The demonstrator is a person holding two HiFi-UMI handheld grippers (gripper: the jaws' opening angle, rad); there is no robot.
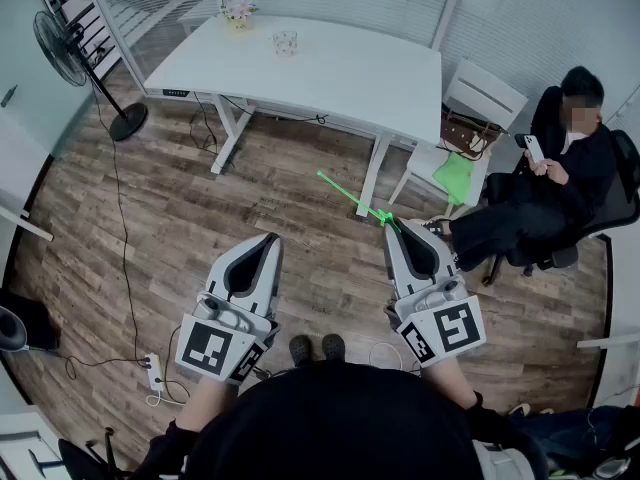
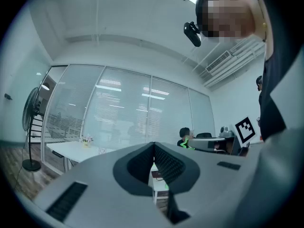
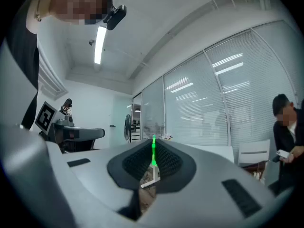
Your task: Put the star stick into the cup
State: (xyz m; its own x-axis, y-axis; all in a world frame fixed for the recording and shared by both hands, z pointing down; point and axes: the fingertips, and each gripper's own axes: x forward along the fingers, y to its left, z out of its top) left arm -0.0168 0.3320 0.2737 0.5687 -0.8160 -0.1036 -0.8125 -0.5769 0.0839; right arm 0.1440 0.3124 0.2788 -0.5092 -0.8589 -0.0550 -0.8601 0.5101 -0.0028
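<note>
My right gripper [image 1: 392, 226] is shut on the green star stick [image 1: 350, 197], held out over the wooden floor. The thin shaft slants up and left from the jaws toward the table, and the star shape sits right at the fingertips. In the right gripper view the stick [image 3: 153, 152] stands pinched between the dark pads. The left gripper view shows the star [image 2: 184, 145] at the right gripper's tip. The cup [image 1: 285, 42], a clear glass, stands on the far side of the white table [image 1: 340, 78]. My left gripper [image 1: 268, 240] is shut and holds nothing.
A small flower pot [image 1: 238, 13] stands at the table's back left. A floor fan [image 1: 62, 43] is at the left, with a power strip [image 1: 155, 371] and cables on the floor. A white chair [image 1: 470, 108] and a seated person [image 1: 560, 178] with a phone are at the right.
</note>
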